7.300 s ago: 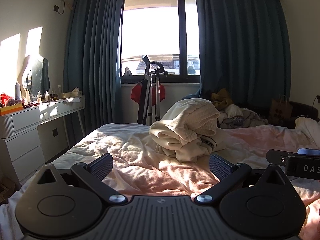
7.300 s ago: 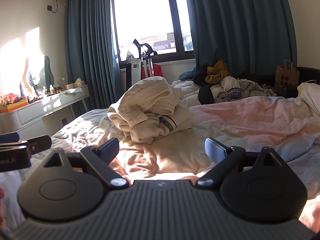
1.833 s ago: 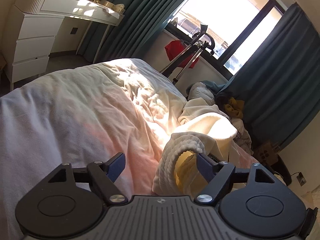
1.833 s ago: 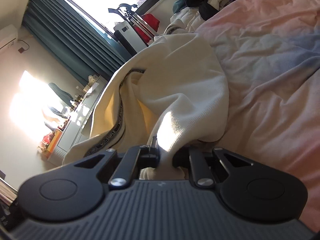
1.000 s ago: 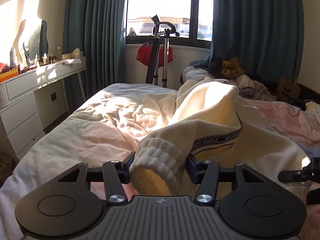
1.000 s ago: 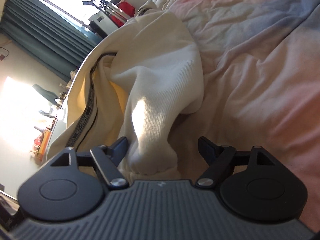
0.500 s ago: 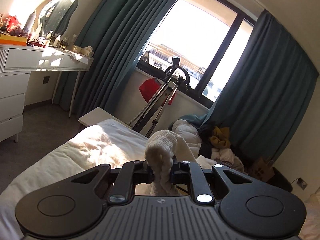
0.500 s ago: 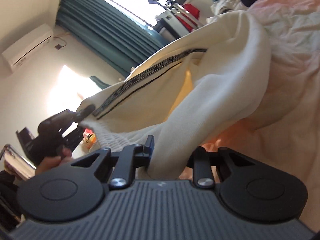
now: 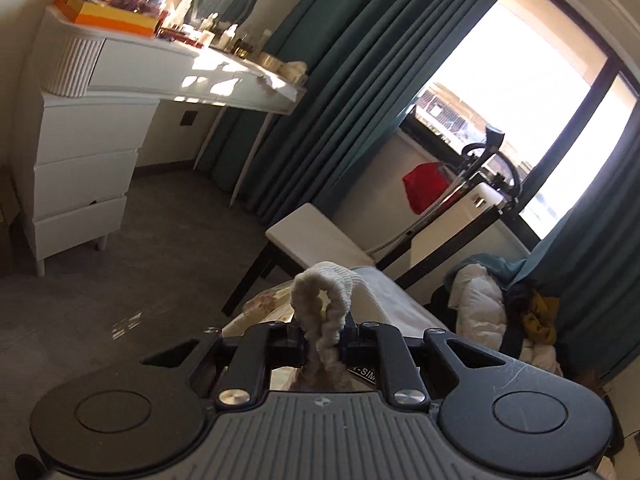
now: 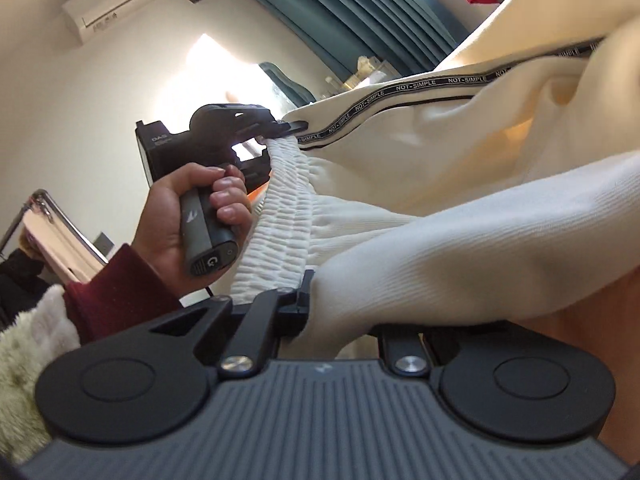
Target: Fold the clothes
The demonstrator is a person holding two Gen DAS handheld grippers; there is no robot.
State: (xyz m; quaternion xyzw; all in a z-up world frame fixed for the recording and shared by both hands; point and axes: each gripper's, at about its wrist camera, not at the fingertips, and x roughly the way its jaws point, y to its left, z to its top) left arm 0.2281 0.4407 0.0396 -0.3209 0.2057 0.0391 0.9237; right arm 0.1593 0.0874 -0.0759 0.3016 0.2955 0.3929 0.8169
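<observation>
A cream garment (image 10: 460,208) with a ribbed elastic waistband and a black "NOT-SIMPLE" side stripe (image 10: 400,92) hangs lifted between both grippers. My left gripper (image 9: 323,340) is shut on a bunched loop of the ribbed waistband (image 9: 324,292); it also shows in the right wrist view (image 10: 280,128), held in a hand above left. My right gripper (image 10: 340,316) is shut on the cream fabric near the other end of the waistband (image 10: 280,232). The rest of the garment drapes off to the right.
The bed corner (image 9: 384,292) lies below the left gripper. A white bench (image 9: 312,240) and a clothes steamer (image 9: 480,184) stand by the window. A white dresser (image 9: 80,148) is at left. A clothes pile (image 9: 500,312) lies at the right.
Both grippers have risen with the garment and tilted. The waistband is now stretched between them, and the left gripper and hand sit closer in the right wrist view.
</observation>
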